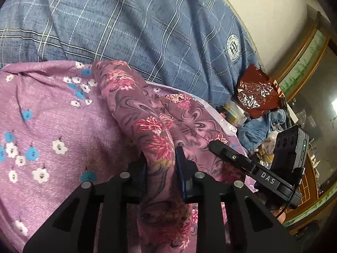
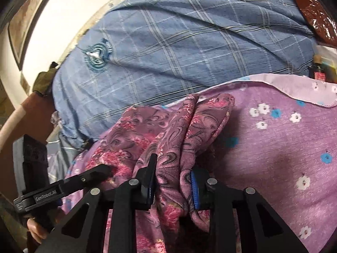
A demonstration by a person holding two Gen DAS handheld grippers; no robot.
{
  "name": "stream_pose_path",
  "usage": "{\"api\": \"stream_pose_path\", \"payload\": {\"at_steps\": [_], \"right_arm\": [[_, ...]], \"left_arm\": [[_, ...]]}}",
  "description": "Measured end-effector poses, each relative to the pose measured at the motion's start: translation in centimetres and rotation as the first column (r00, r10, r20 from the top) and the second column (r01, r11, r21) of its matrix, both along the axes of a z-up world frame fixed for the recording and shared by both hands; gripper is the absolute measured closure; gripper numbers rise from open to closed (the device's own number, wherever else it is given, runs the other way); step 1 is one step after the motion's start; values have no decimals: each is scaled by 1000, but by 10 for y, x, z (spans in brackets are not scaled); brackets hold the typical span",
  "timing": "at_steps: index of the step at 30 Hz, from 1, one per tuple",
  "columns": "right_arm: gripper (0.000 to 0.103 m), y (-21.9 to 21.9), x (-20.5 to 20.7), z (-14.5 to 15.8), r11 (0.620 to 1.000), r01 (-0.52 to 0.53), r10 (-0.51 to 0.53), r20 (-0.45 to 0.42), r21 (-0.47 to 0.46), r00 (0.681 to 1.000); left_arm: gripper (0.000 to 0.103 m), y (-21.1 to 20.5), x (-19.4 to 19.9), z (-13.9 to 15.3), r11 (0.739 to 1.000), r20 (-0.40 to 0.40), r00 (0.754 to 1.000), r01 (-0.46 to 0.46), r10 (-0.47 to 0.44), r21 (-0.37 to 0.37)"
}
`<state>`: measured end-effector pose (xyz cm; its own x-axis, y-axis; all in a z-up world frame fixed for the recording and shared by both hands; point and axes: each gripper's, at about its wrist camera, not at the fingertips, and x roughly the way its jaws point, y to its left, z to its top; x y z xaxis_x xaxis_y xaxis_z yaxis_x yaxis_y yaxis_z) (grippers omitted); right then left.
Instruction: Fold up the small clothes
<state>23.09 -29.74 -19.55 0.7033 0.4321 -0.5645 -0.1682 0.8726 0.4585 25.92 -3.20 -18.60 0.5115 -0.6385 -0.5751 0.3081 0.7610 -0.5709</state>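
Garment (image 1: 147,126): soft, light, limp floral cloth | left gripper (image 1: 161,164) and right gripper (image 2: 174,177) each clamp a bunched fold | hold near edges, likely slips

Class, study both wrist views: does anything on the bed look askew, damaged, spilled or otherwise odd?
Nothing looks damaged or spilled. The floral garment is bunched into ridges rather than lying flat, because the left gripper and right gripper each pinch a fold of it above the purple flowered sheet. That suits mid-fold.
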Motion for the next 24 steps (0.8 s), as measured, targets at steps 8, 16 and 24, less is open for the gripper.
{"api": "stream_pose_path", "payload": {"at_steps": [8, 16, 24], "right_arm": [[77, 25, -11, -11, 988, -108, 121, -121, 109, 985], [49, 17, 5, -42, 999, -40, 41, -271, 9, 962], [53, 18, -3, -9, 1000, 18, -18, -57, 2, 998]], "left_arm": [[82, 39, -19, -2, 996, -54, 998, -32, 36, 80], [59, 58, -7, -53, 985, -233, 964, -100, 132, 143], [48, 57, -14, -24, 959, -69, 975, -195, 213, 204]]}}
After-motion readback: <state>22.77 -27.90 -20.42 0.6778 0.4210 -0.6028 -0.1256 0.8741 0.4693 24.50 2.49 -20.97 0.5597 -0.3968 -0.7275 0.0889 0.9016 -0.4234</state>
